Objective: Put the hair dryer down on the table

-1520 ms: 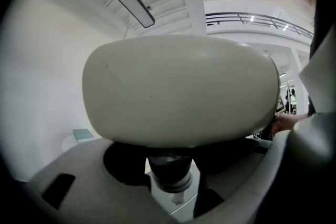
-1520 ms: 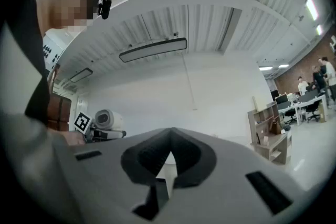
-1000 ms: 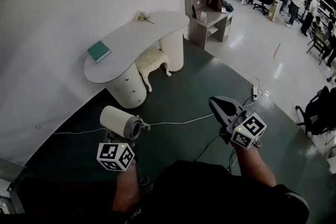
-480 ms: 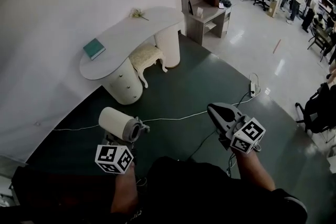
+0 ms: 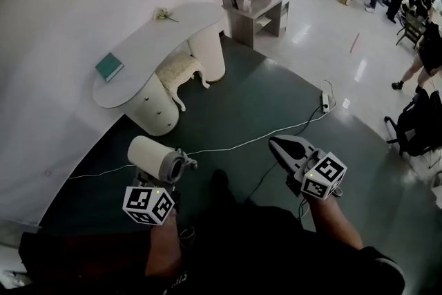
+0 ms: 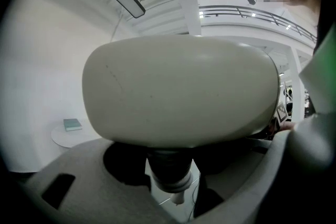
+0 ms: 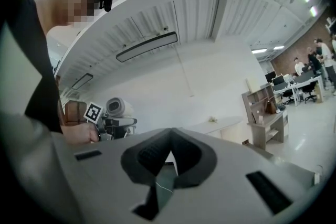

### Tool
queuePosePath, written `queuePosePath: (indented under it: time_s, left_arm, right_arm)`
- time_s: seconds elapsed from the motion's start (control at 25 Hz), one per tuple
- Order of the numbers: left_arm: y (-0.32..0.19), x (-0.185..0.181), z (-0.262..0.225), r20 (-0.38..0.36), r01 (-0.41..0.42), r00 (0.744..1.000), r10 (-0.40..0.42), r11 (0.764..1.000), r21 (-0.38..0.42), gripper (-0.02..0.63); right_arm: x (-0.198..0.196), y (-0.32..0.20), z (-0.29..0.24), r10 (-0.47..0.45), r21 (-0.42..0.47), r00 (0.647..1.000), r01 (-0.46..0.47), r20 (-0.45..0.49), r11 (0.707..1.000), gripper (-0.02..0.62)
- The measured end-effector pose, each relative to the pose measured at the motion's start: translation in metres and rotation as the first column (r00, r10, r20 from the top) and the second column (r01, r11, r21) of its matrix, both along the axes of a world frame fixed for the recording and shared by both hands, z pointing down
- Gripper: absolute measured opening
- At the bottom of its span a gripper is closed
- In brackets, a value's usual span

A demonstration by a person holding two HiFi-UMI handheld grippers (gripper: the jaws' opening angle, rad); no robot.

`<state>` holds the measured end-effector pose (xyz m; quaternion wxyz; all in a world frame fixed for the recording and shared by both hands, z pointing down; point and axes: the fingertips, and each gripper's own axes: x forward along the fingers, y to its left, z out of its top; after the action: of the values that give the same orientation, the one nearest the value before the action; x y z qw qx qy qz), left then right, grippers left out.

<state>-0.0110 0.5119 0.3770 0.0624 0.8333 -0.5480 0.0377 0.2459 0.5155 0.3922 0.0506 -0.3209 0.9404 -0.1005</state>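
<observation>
Pretty much the whole shot was the cream hair dryer (image 6: 181,92), barrel lying sideways right up against the lens. Its dark handle (image 6: 169,168) ran down between the grey jaws of the hand-held gripper (image 6: 173,183), which were clamped on it. Way off on the left sat a rounded white worktop (image 6: 63,137) with a teal book (image 6: 72,124) on it.

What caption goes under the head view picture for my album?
Left gripper holds a cream hair dryer over the green floor; white table ahead, right gripper empty.
</observation>
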Motion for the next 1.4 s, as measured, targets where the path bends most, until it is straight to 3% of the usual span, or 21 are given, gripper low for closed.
queuePosePath:
  time_s: [0.36,0.6,0.96,1.4]
  left_arm:
    - [-0.048,0.006,0.01,-0.043,-0.055,0.998,0.055,0.998,-0.005,0.23]
    - [-0.096,-0.006,0.014,-0.044,-0.067,0.997,0.067,0.998,-0.003,0.232]
    - [-0.209,-0.078,0.011,-0.083,-0.04,0.996,0.04,0.999,0.0,0.231]
    - [-0.318,-0.163,0.025,-0.083,-0.055,0.995,0.052,0.998,-0.031,0.231]
  right_arm:
    - [0.012,-0.033,0.002,0.062,-0.005,0.998,-0.062,-0.023,0.998,0.006]
    - [-0.005,-0.078,0.009,0.06,-0.036,0.997,-0.062,-0.043,0.997,0.006]
    - [-0.095,-0.195,-0.01,-0.003,-0.019,0.997,0.001,-0.078,1.0,0.006]
    - [-0.185,-0.306,-0.022,0.005,-0.013,0.995,-0.007,-0.099,1.0,0.006]
